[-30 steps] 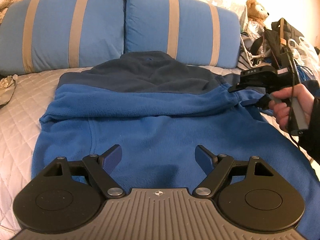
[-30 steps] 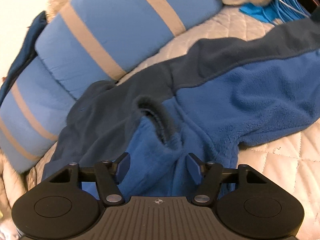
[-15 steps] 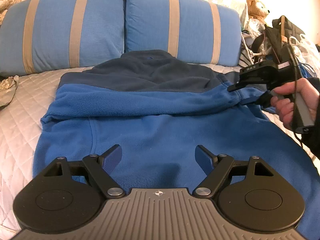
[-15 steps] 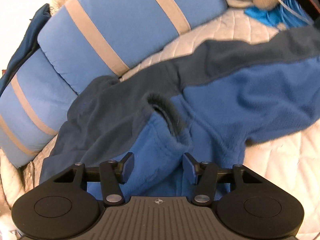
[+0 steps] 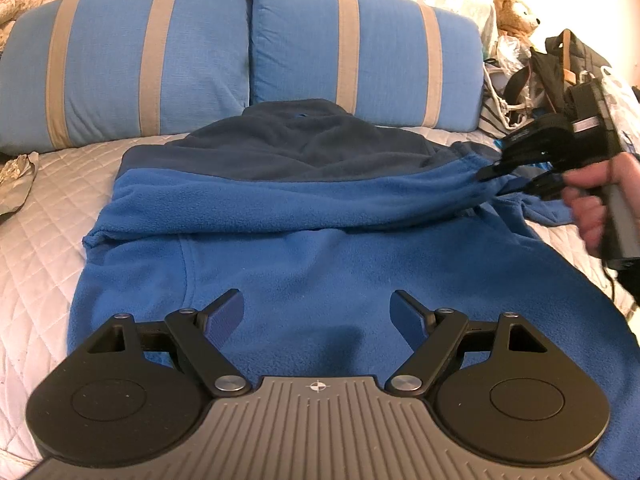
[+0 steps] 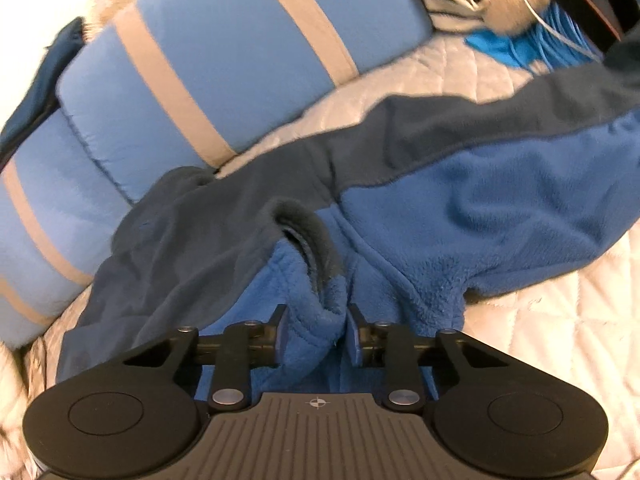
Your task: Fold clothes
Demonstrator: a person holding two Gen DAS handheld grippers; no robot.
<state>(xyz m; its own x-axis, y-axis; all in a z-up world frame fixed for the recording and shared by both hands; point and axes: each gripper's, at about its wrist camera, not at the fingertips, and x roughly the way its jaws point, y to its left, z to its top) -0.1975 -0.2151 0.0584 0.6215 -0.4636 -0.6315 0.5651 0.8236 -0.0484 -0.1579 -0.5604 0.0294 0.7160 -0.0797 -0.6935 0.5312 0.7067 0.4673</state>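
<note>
Two grippers over a blue fleece (image 5: 328, 264): left gripper (image 5: 318, 312) agape, right gripper (image 6: 314, 334) closing around its bunched cuff, pad contact unclear.

A fleece jacket (image 5: 320, 240) is coloured royal blue with navy; pillows (image 5: 132, 68) are striped light blue and beige.

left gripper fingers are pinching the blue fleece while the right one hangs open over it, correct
Not quite: the sides are swapped. In the right wrist view, the right gripper has its fingers closing around a bunched fold of the blue fleece. In the left wrist view, the left gripper hangs open over the fleece.
</note>
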